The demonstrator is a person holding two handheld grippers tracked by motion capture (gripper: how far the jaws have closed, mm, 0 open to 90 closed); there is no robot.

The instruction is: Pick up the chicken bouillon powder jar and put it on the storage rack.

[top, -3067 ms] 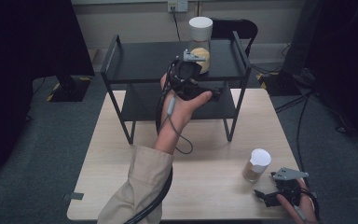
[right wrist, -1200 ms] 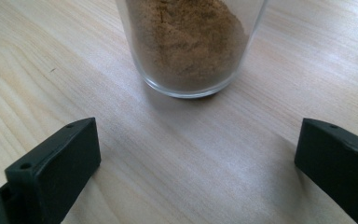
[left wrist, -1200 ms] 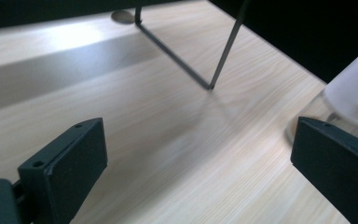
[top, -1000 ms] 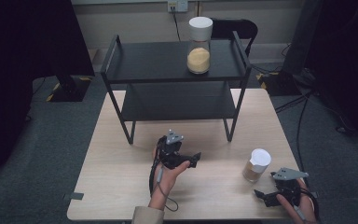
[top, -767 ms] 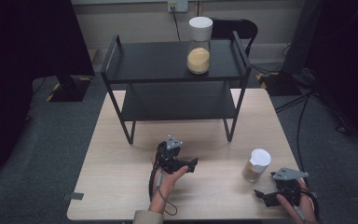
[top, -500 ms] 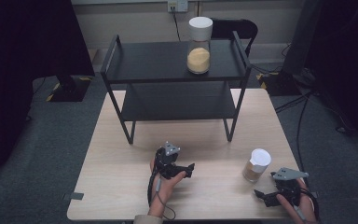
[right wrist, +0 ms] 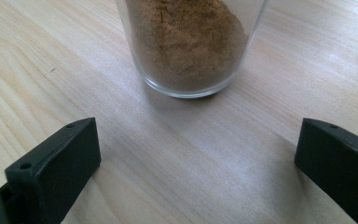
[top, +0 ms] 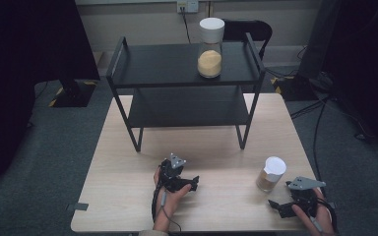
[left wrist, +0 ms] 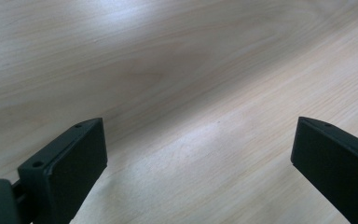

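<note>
A tall glass jar of yellow powder with a white lid (top: 210, 47) stands on the top shelf of a black metal rack (top: 152, 69). A shorter white-lidded jar of brown powder (top: 270, 174) stands on the wooden table at the front right; its glass base (right wrist: 191, 46) is just ahead of my right gripper (right wrist: 196, 163), which is open and empty. That right gripper (top: 281, 206) rests low by the table's front edge. My left gripper (top: 189, 183) is open over bare wood near the front middle, its jaws (left wrist: 196, 158) wide apart with nothing between them.
The rack spans the back half of the wooden table (top: 128, 196), with a lower shelf (top: 187, 110) that holds nothing. A black chair (top: 248, 29) stands behind the rack. Cables (top: 320, 108) run over the grey floor at the right.
My left hand has drawn back from the rack's top shelf, leaving the yellow-powder jar there, and has come down toward the table's front. The right gripper has stayed put.
</note>
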